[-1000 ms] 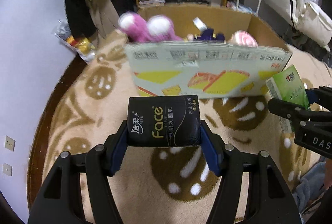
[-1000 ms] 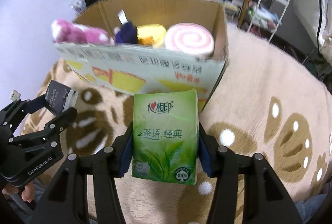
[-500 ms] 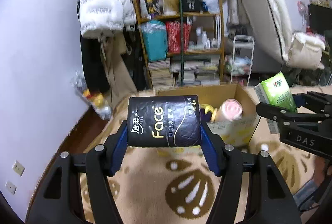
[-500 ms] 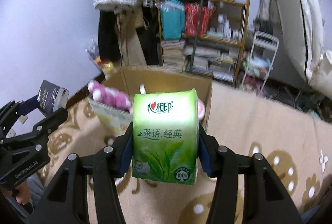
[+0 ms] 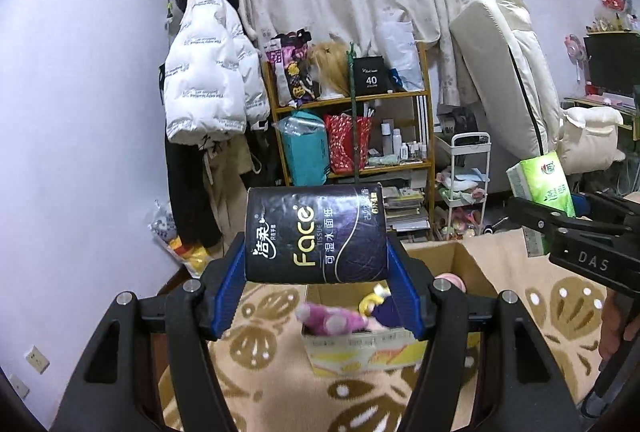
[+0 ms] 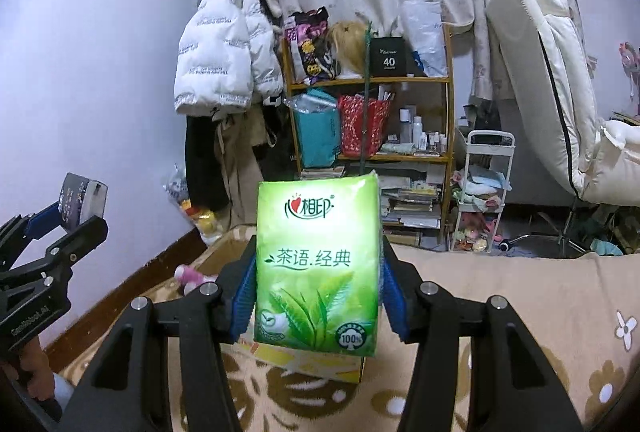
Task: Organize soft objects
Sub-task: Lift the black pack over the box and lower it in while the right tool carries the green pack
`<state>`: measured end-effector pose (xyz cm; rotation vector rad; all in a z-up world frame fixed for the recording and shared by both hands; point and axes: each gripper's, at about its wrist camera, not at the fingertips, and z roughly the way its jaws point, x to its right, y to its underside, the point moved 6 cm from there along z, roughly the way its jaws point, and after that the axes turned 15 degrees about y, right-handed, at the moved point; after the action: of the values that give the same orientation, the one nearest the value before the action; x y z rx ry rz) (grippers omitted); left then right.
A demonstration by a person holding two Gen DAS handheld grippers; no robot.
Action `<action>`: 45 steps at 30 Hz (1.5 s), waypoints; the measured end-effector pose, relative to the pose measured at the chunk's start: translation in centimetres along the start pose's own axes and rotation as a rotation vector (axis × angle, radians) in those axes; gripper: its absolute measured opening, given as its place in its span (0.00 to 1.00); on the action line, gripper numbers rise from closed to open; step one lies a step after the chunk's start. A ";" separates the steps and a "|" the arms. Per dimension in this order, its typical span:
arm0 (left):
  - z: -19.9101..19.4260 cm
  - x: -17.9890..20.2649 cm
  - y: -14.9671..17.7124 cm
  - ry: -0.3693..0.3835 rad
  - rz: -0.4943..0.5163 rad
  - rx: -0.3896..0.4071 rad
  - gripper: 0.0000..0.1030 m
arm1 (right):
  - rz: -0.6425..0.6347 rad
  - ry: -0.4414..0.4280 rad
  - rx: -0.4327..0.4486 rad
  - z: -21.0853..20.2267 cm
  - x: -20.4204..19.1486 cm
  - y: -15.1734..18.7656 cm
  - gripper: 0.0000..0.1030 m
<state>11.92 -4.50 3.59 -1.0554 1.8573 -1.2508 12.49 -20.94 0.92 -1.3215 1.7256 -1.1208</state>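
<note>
The black tissue pack (image 5: 316,234), a soft dark block with gold "Face" lettering, lies sideways and level, pinched at both ends between blue pads, held in the air nearer than the cardboard box (image 5: 384,348). The green tissue pack (image 6: 318,268), bright green with tea-leaf print, stands upright, squeezed at its sides, hanging in front of the same box. That box sits open on the patterned rug, its printed near wall yellow and white. Inside it lie a pink plush toy (image 5: 328,320) on the left, a purple and yellow toy (image 5: 380,306) in the middle, and a pink round cushion (image 5: 450,280) farther right.
</note>
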 end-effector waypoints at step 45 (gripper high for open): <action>12.5 1.1 5.7 0.086 0.025 -0.220 0.62 | 0.050 -0.031 -0.161 9.7 0.3 3.3 0.56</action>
<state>20.59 -9.37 -5.94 -1.1045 2.1051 -1.1114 19.83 -23.07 -5.95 -1.3762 1.8473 -0.9448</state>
